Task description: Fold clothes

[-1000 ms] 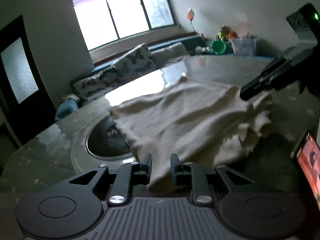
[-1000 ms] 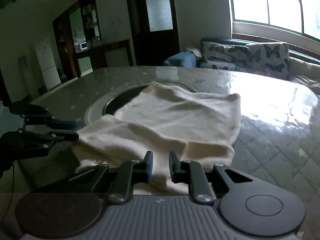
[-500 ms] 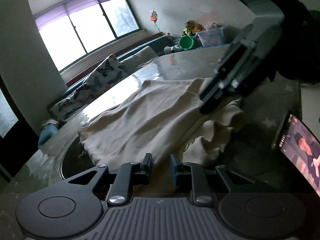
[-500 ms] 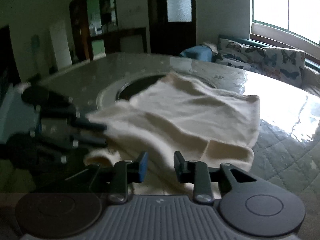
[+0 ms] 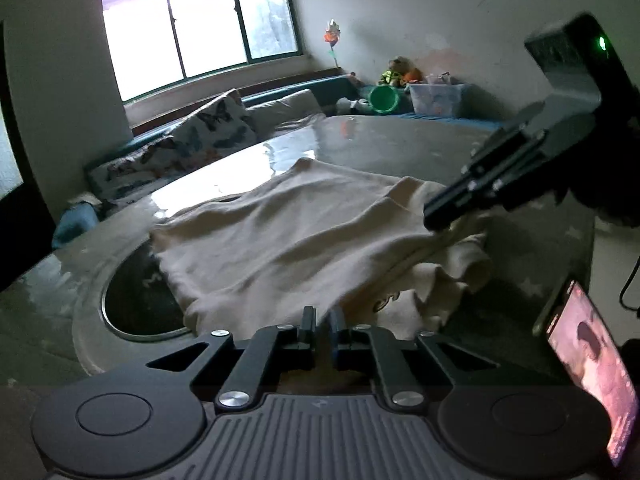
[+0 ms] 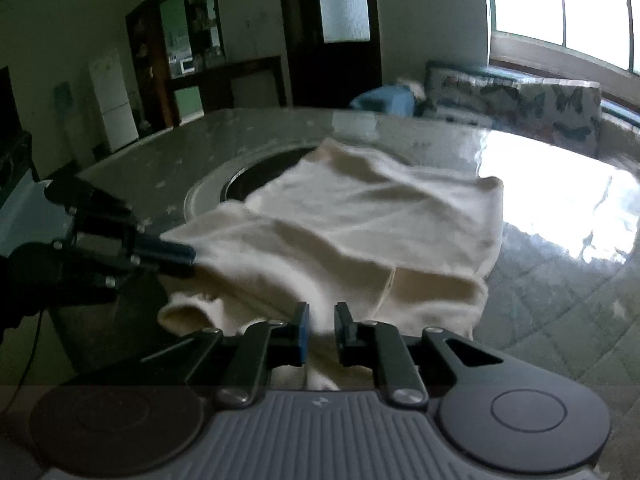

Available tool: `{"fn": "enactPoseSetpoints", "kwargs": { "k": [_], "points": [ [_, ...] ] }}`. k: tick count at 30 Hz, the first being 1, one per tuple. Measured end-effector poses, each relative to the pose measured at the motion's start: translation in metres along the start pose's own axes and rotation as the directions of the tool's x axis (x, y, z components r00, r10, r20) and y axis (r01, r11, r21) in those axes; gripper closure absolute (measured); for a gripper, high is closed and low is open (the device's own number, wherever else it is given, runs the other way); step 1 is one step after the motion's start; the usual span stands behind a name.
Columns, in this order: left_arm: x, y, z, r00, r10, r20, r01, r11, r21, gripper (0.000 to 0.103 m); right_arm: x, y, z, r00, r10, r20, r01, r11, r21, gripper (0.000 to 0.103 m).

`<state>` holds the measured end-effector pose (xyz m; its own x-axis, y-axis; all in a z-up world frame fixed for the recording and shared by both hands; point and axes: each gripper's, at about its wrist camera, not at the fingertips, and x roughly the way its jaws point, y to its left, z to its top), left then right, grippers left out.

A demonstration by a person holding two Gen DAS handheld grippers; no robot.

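A cream garment [image 5: 300, 236] lies spread on the grey table [image 5: 400, 140], partly over a round recess [image 5: 136, 304]. My left gripper [image 5: 322, 320] is shut on the garment's near edge, with the cloth pinched in a narrow gap. In the right wrist view the garment [image 6: 360, 232] runs up between the fingers of my right gripper [image 6: 319, 328], which is shut on it. Each gripper shows in the other's view: the right gripper [image 5: 434, 220] on a raised corner, the left gripper [image 6: 188, 258] on the left corner. Bunched folds hang below the lifted edge.
A phone [image 5: 588, 364] with a lit screen leans at the table's right edge. A sofa with butterfly cushions [image 5: 208, 132] runs under the window, and a green bucket [image 5: 383, 100] and a plastic box [image 5: 438, 98] stand behind the table. A shiny bare tabletop [image 6: 560, 300] lies to the right.
Both grippers have narrowed from a wider gap onto the garment's near edge. That edge now hangs raised off the table between them.
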<state>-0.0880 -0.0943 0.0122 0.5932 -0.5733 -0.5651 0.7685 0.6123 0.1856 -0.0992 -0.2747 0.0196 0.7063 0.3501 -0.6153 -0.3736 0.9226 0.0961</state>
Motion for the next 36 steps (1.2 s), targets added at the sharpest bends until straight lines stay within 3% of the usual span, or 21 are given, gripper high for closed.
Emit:
{"fn": "enactPoseSetpoints", "kwargs": {
  "k": [4, 7, 10, 12, 14, 17, 19, 27, 32, 36],
  "points": [
    [0.003, -0.005, 0.002, 1.000, 0.013, 0.001, -0.013, 1.000, 0.020, 0.093, 0.009, 0.006, 0.004, 1.000, 0.017, -0.007, -0.017, 1.000, -0.019, 0.089],
    [0.007, -0.009, 0.005, 1.000, 0.010, 0.012, -0.010, 0.999, 0.036, 0.082, 0.015, 0.011, 0.001, 0.999, 0.022, -0.032, -0.023, 0.999, -0.038, 0.089],
    [0.014, -0.010, 0.008, 1.000, 0.002, 0.016, -0.003, 0.999, 0.034, 0.083, 0.018, 0.008, -0.002, 0.999, 0.014, -0.041, -0.015, 0.999, -0.028, 0.092],
    [0.018, -0.009, 0.011, 1.000, -0.006, 0.017, 0.005, 1.000, 0.025, 0.090, 0.016, 0.004, -0.001, 0.999, 0.023, -0.033, -0.023, 1.000, -0.005, 0.099],
    [0.019, -0.004, 0.012, 0.999, -0.027, 0.020, 0.027, 0.999, -0.020, 0.095, 0.012, 0.000, 0.002, 0.999, 0.033, -0.017, -0.033, 0.999, 0.019, 0.099],
    [0.013, 0.005, 0.013, 0.998, -0.063, 0.031, 0.065, 0.996, -0.064, 0.095, 0.008, -0.003, 0.005, 0.999, 0.038, -0.003, -0.038, 0.999, 0.030, 0.099],
    [0.010, 0.007, 0.012, 0.997, -0.078, 0.028, 0.080, 0.994, -0.070, 0.095, 0.006, -0.004, 0.006, 0.999, 0.035, 0.000, -0.035, 0.999, 0.022, 0.092],
    [0.004, 0.002, 0.010, 0.995, -0.104, 0.005, 0.104, 0.995, -0.014, 0.093, 0.011, -0.002, 0.010, 0.999, 0.025, 0.022, -0.025, 0.999, 0.023, 0.092],
    [-0.001, 0.012, 0.021, 0.997, -0.065, 0.048, 0.069, 0.995, -0.070, 0.088, 0.032, 0.003, 0.007, 0.998, 0.026, -0.049, -0.026, 1.000, -0.001, 0.092],
    [0.012, 0.014, 0.026, 0.998, -0.047, 0.035, 0.050, 0.993, -0.103, 0.088, 0.030, -0.005, 0.015, 1.000, 0.002, -0.013, -0.002, 1.000, 0.017, 0.091]
  ]
}}
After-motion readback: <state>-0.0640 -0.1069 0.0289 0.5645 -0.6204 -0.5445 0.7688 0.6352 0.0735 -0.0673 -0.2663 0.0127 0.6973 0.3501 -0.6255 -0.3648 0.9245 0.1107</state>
